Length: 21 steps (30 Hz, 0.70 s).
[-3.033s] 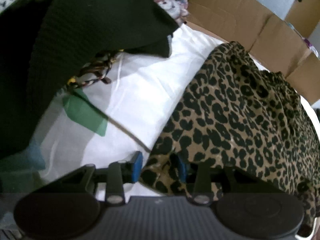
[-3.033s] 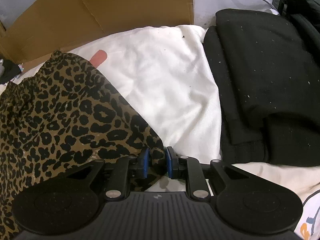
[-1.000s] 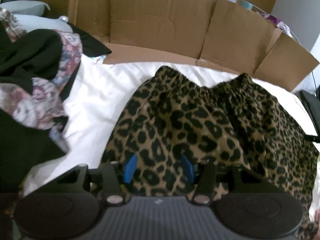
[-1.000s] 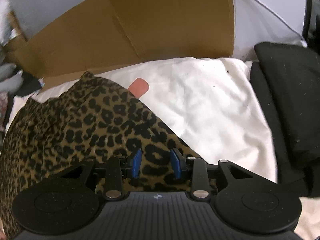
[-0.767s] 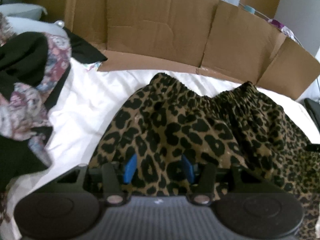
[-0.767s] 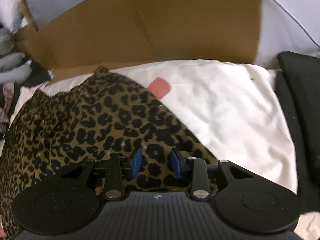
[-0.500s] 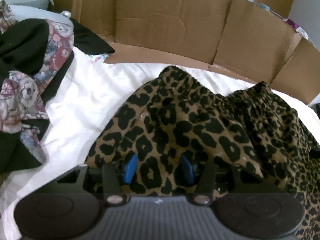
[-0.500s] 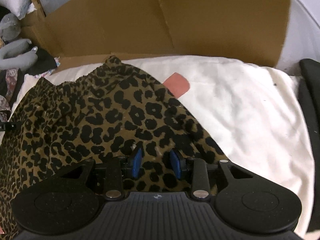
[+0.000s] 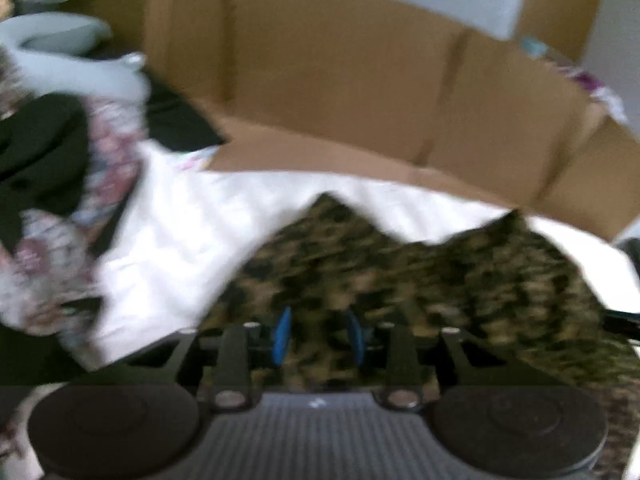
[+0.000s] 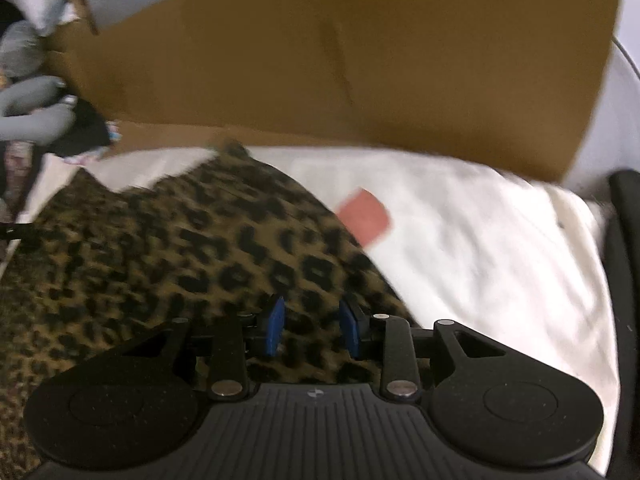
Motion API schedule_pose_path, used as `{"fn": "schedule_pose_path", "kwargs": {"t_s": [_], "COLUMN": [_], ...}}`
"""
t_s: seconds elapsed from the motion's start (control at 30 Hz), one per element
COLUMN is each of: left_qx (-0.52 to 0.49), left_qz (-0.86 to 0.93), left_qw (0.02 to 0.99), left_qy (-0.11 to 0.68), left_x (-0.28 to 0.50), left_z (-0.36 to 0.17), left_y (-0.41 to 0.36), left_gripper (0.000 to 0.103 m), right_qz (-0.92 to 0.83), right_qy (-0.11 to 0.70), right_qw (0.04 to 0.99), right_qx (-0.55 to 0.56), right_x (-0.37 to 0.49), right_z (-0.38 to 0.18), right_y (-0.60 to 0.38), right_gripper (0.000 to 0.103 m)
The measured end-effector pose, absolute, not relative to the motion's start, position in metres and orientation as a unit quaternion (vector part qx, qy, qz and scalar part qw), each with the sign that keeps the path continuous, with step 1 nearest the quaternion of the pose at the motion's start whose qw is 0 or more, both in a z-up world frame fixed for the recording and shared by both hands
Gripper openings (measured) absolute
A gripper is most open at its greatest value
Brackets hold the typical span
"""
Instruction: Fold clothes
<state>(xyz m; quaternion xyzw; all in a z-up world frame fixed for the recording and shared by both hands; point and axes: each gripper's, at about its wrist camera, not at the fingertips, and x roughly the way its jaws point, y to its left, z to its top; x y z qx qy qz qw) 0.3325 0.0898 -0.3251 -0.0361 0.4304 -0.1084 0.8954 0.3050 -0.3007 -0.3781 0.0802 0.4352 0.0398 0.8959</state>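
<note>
A leopard-print garment [image 9: 420, 276] lies spread on a white sheet [image 9: 192, 240]; it also shows in the right wrist view [image 10: 168, 248]. My left gripper [image 9: 318, 336] sits low over its near edge with the jaws parted and cloth showing between the blue pads. My right gripper [image 10: 312, 328] is likewise over the garment's near right edge, jaws parted, nothing clamped. Both views are blurred by motion.
A cardboard wall [image 9: 360, 92] runs along the far side of the sheet [image 10: 480, 248]. A pile of black and floral clothes [image 9: 52, 184] lies at the left. A pink patch [image 10: 366, 216] lies on the sheet beside the garment. Dark fabric [image 10: 624, 240] is at the right edge.
Three seconds ago both grippers pinched the garment's corners; since about one second ago the jaws stand parted. Both grippers have moved back toward me over the spread cloth, and the views are now blurred.
</note>
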Motion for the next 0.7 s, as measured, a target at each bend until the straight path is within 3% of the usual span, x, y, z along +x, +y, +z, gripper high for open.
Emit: {"fn": "schedule_pose_path", "kwargs": {"t_s": [0.3,0.53,0.7], "left_qx": [-0.016,0.013,0.013], "left_qz": [-0.187,-0.130,-0.123], "left_qw": [0.877,0.883,0.888], "left_qy": [0.442,0.450,0.443], "left_x": [0.344,0.347,0.337], "left_z": [-0.351,-0.366,-0.354], "left_y": [0.053,0.070,0.072], "left_gripper": [0.034,0.019,0.021], "right_qz": [0.090,0.067,0.032], "right_qy": [0.414,0.452,0.462], "right_qw": [0.903,0.889,0.886], "right_qx": [0.069,0.032,0.033], "right_x": [0.348,0.345,0.337], "right_z": [-0.371,-0.396,-0.398], "right_y": [-0.251,-0.247,-0.266], "right_gripper": [0.037,0.037,0.037]}}
